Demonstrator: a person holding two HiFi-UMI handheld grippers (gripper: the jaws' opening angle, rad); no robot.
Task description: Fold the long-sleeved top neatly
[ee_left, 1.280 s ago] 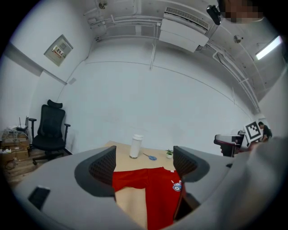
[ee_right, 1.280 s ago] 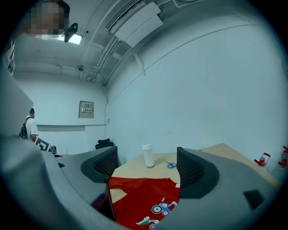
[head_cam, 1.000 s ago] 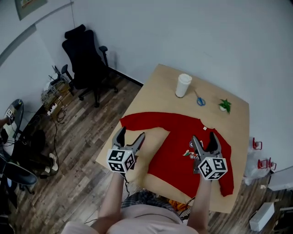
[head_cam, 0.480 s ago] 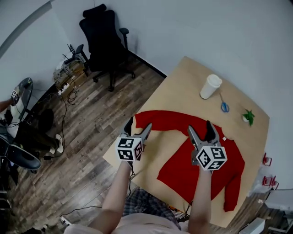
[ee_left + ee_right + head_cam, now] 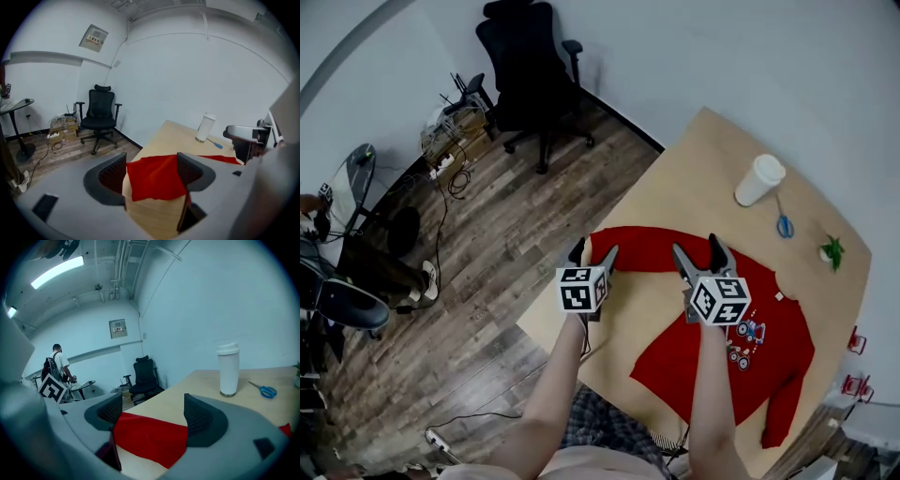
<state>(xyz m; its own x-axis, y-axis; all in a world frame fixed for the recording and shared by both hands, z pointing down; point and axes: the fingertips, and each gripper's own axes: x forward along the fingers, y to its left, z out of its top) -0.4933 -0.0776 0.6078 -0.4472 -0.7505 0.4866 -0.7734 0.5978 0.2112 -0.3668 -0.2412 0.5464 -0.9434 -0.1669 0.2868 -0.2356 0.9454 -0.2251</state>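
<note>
Long-sleeved top, red with a chest print, lies flat on our desk. We have lowered both grippers over its outstretched sleeve. The left gripper has its fingers spread but just narrowing, the right gripper has its fingers spread, and neither pinches cloth.

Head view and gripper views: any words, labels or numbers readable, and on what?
No text can be read anywhere.
Red top, chest print: too small to read.
Wall panel: blurred, unreadable.
White cup: no label visible.
</note>
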